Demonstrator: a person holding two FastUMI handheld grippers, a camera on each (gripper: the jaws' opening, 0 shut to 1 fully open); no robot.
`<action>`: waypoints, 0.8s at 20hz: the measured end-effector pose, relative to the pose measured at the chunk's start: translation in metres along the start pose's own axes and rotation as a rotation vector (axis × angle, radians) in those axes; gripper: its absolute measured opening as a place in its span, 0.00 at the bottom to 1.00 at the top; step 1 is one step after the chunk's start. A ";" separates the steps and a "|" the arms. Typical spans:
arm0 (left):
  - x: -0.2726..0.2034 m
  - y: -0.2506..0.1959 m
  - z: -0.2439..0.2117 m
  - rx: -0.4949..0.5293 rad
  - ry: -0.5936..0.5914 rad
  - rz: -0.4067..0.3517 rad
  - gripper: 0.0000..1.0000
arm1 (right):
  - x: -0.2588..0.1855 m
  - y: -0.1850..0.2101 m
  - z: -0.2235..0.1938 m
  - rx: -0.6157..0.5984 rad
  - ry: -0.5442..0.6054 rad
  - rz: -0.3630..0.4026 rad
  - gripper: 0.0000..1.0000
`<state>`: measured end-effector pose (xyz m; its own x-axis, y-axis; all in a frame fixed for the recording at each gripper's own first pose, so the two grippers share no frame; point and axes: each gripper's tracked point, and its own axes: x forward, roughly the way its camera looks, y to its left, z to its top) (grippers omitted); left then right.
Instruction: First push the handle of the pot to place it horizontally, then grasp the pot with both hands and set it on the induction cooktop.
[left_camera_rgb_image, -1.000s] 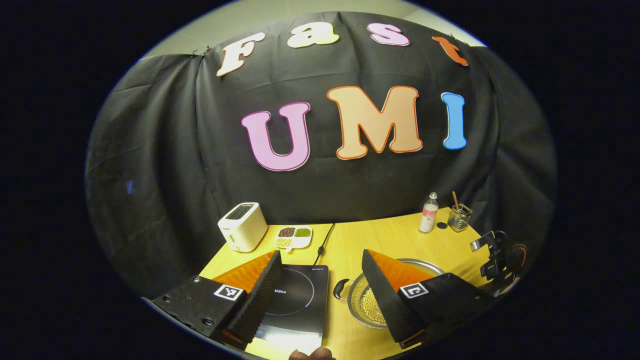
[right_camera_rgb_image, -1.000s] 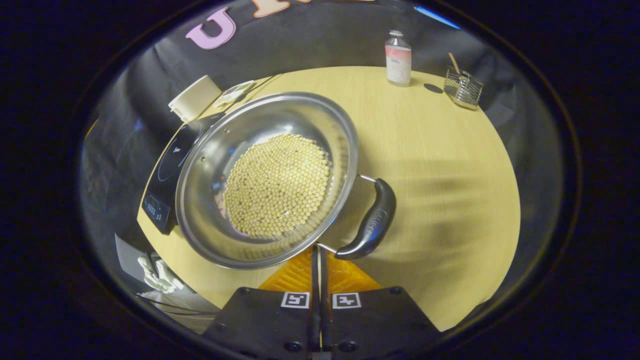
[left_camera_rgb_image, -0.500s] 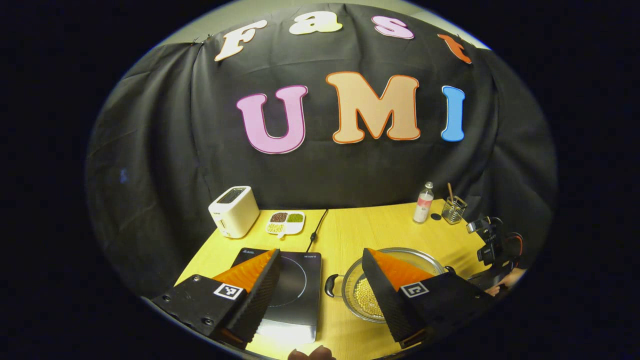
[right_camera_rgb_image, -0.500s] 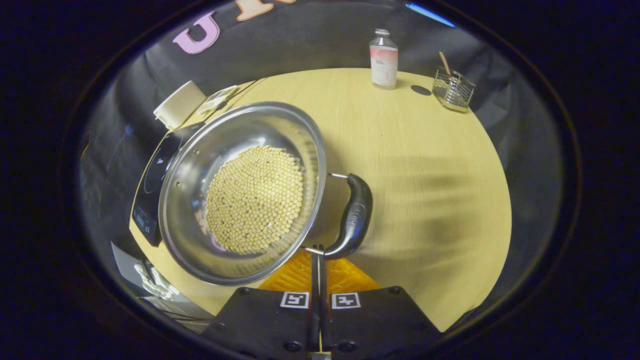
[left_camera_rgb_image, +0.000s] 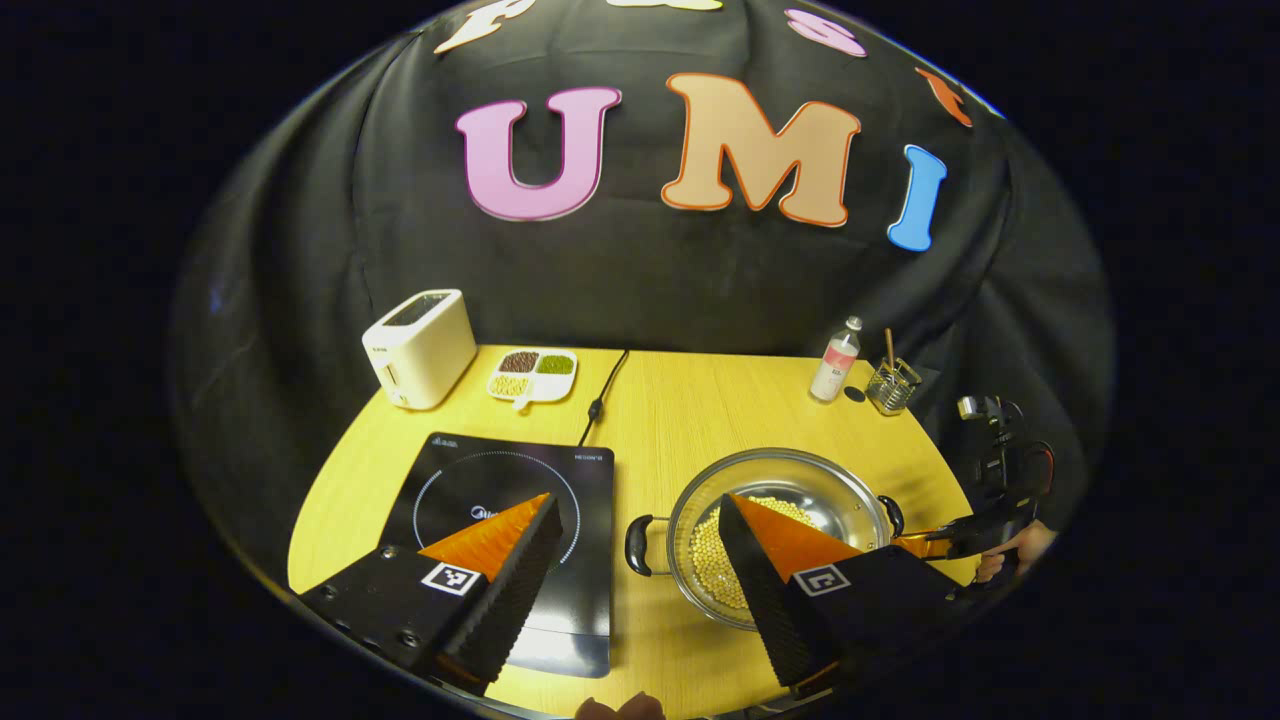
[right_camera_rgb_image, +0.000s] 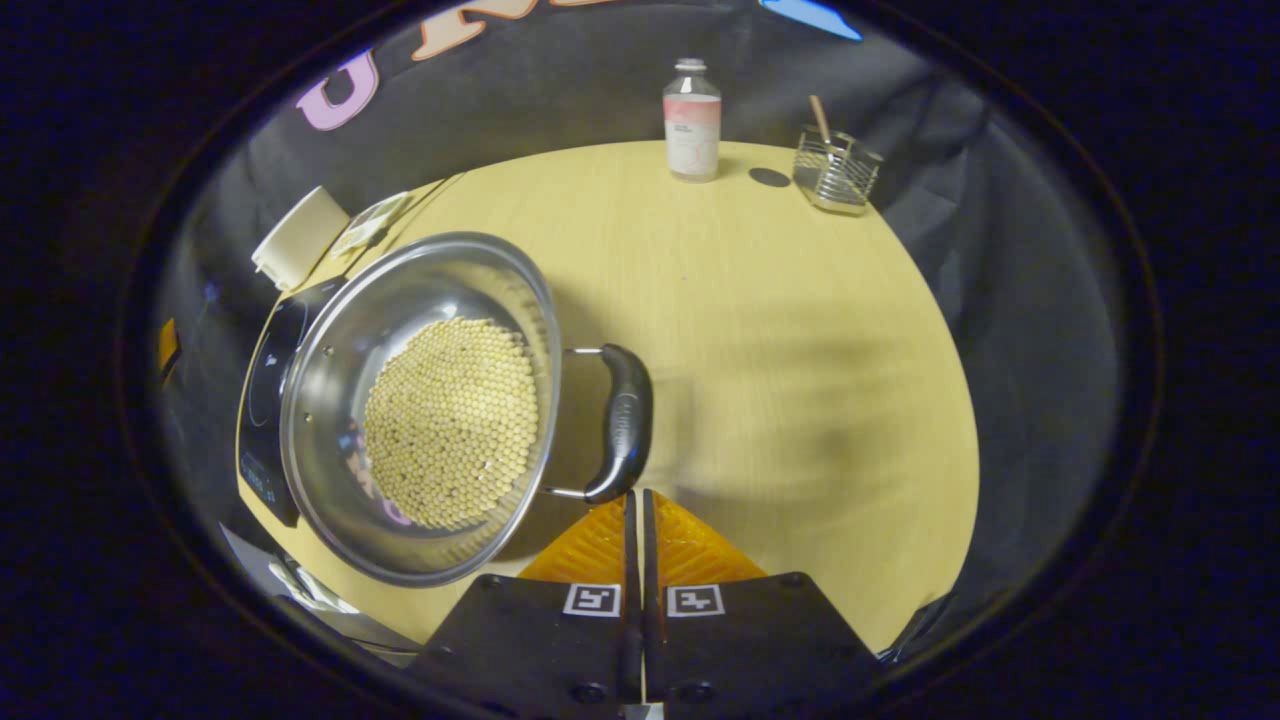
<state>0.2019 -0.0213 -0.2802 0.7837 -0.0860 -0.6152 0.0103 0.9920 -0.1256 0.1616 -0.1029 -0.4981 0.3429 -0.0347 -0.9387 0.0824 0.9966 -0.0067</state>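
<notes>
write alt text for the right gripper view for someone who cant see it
The right gripper, fingers closed together, sits at the near end of the black handle of a steel pot filled with pale beans on a wooden table. An induction cooktop lies just beyond the pot; a bottle and a wire holder stand at the far edge.

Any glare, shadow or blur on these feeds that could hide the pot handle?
Right gripper view: the handle is sharp, soft shadows fall on the table beside it, and the fisheye bends the table edge. Left gripper view: glare whitens the near edge of the cooktop, the pot reads clearly, and the picture dims toward its edges.
</notes>
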 end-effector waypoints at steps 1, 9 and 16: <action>0.003 0.002 -0.001 -0.009 0.002 -0.002 0.98 | -0.004 -0.002 0.005 0.011 -0.018 -0.012 0.03; 0.033 -0.004 -0.042 0.009 0.145 -0.063 0.98 | -0.020 -0.002 0.040 0.053 -0.134 -0.054 0.27; 0.059 -0.001 -0.074 -0.001 0.254 -0.073 0.98 | -0.013 0.006 0.047 0.064 -0.124 -0.046 0.75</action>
<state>0.2025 -0.0344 -0.3737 0.6002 -0.1779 -0.7799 0.0604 0.9823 -0.1775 0.2020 -0.1003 -0.4694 0.4496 -0.0931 -0.8884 0.1589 0.9870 -0.0230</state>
